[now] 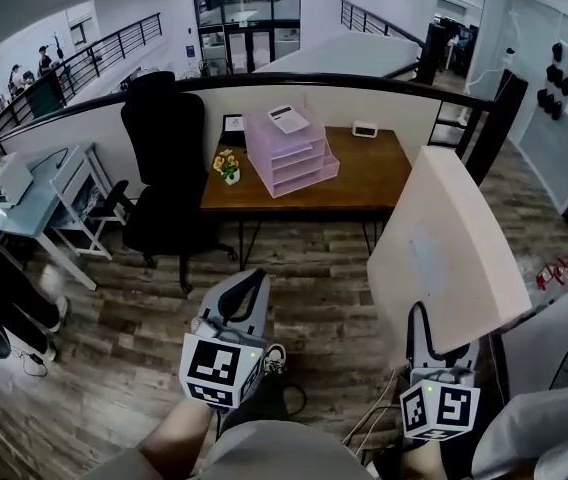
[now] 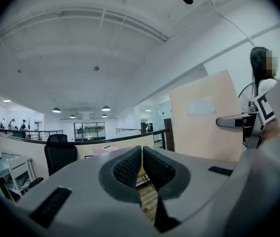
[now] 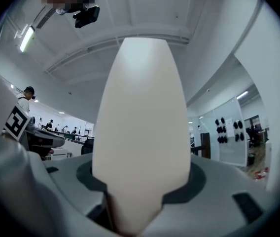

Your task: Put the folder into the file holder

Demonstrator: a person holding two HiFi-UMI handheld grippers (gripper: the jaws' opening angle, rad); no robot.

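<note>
A large pale pink folder (image 1: 446,253) stands upright in my right gripper (image 1: 425,320), whose jaws are shut on its lower edge. In the right gripper view the folder (image 3: 142,127) fills the middle between the grey pads (image 3: 194,179). The left gripper view shows it to the right as a flat board (image 2: 206,117). My left gripper (image 1: 250,284) is level beside it, its ribbed pads (image 2: 130,166) closed together with nothing between them. The pink file holder (image 1: 289,153), with stacked trays, stands on the wooden desk (image 1: 369,183) ahead, well away from both grippers.
A calculator (image 1: 288,118) lies on top of the file holder. A small flower pot (image 1: 227,166) and a white device (image 1: 365,129) also sit on the desk. A black office chair (image 1: 169,168) stands left of the desk, a curved railing behind it. Wood floor lies between me and the desk.
</note>
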